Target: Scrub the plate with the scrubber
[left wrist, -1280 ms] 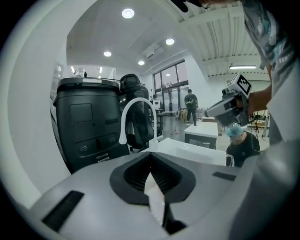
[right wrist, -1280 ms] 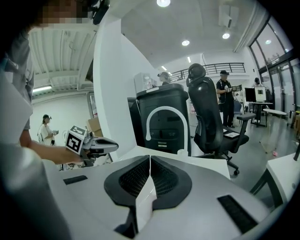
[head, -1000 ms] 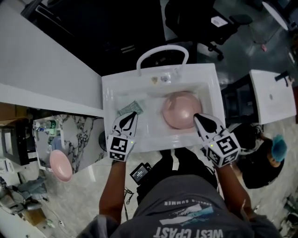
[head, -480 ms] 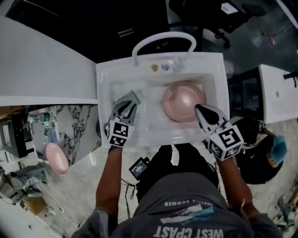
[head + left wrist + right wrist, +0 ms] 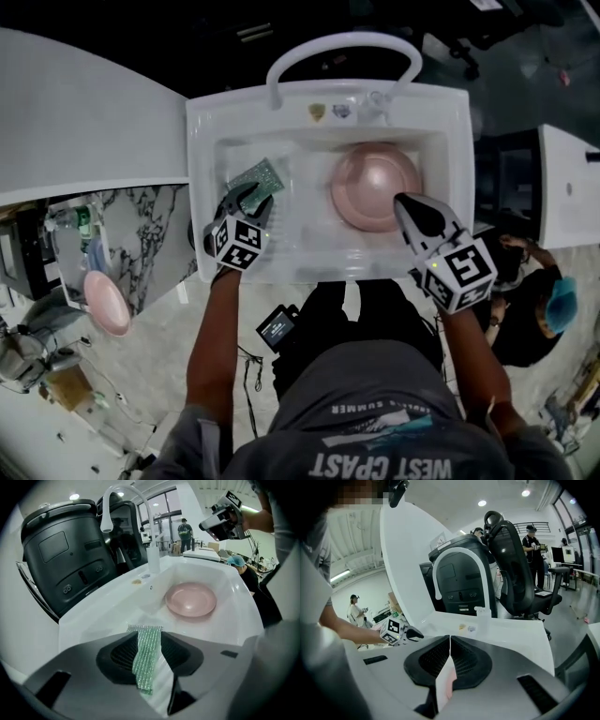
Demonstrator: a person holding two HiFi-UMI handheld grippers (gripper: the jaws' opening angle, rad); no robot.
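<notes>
Scrubber (image 5: 146, 660): a thin green pad with a woven, glittery look. It lies in the left end of the sink (image 5: 199, 141), towards the back wall. It sits directly between the jaws of my left gripper (image 5: 248, 199). Those jaws have just been opening and now stand spread, one on each side of the pad, and neither seems to press on it.

I judge the pad to be very light, soft and floppy. It should crush under the jaws instead of resisting them, and it could slip along the glossy white basin if I nudge it before closing. I would pinch it across its narrow width near the end closest to me. I would set it deep in the ribbed pads so that most of its length sticks out for rubbing.

The pink plate (image 5: 375, 186) rests in the right half of the sink, well apart from the pad. It looks rigid and smooth, so it is likely to skate under a scrubbing stroke.

My right gripper (image 5: 405, 202) hovers at the front right of the sink, over the plate's near rim. Its jaws are pressed together with nothing in them.
</notes>
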